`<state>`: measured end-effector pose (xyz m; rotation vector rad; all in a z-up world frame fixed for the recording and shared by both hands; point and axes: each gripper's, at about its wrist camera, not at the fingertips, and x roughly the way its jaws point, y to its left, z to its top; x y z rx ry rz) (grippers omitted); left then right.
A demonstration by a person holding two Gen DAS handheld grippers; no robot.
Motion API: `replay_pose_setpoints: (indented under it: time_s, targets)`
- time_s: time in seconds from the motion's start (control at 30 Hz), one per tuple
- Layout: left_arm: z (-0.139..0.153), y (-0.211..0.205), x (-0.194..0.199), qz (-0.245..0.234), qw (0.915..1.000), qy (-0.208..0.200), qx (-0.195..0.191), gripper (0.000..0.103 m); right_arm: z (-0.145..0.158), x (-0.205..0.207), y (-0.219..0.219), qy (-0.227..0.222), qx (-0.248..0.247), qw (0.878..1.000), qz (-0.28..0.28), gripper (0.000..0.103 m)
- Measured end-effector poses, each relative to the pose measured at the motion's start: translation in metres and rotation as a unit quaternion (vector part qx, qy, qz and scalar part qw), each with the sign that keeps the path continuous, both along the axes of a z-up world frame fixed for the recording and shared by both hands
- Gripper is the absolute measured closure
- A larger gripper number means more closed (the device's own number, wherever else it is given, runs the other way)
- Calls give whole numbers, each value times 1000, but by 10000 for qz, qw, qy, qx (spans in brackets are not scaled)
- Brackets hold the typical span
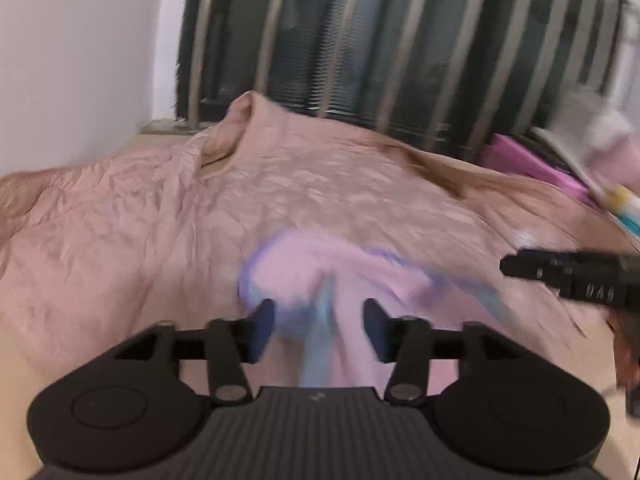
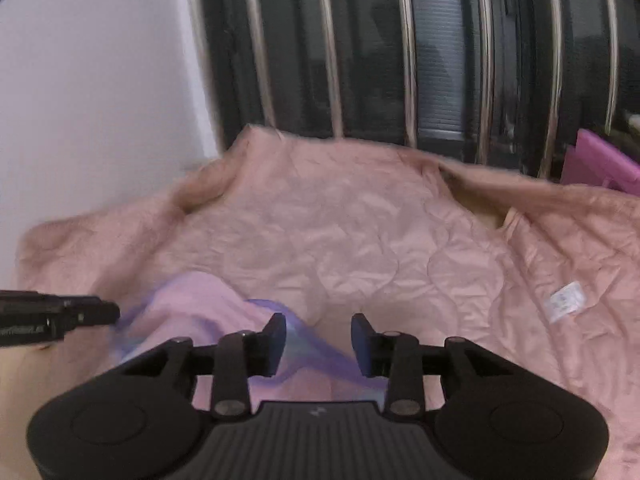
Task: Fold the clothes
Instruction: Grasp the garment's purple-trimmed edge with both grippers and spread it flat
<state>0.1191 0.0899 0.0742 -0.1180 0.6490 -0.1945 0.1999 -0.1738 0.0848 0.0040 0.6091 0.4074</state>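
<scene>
Mid-fold, between grips on pink garment lying on quilt, near centre.
Left gripper and right gripper fingers part open, straddling cloth, not pinching. Next: regrip edges, fold over.

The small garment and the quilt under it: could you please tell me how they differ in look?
The garment is lilac-pink with blue-purple edging; the quilt is plain salmon pink. The garment is small and bunched up just in front of both grippers; the quilt is far larger, spread wide and stitched in curved lines. The quilt carries a white label; none shows on the garment. Both are soft pinkish fabric.
</scene>
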Motion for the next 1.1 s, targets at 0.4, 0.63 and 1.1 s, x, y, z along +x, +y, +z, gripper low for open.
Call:
replay_pose_setpoints:
  time_s: [0.4,0.63,1.1]
  targets:
    - [-58,-82,-126,-1340,9870,379,802,89,-53,-192,-15,904,539,9877,1160,66]
    - [-56,-41,-159,-800,9954,481,238,89,-68,-217,7,702,-100,9903,1195,92]
    - [-52,-53,-129,-1278,9909,409,-88,102,-66,-212,17,887,516,9879,1159,95]
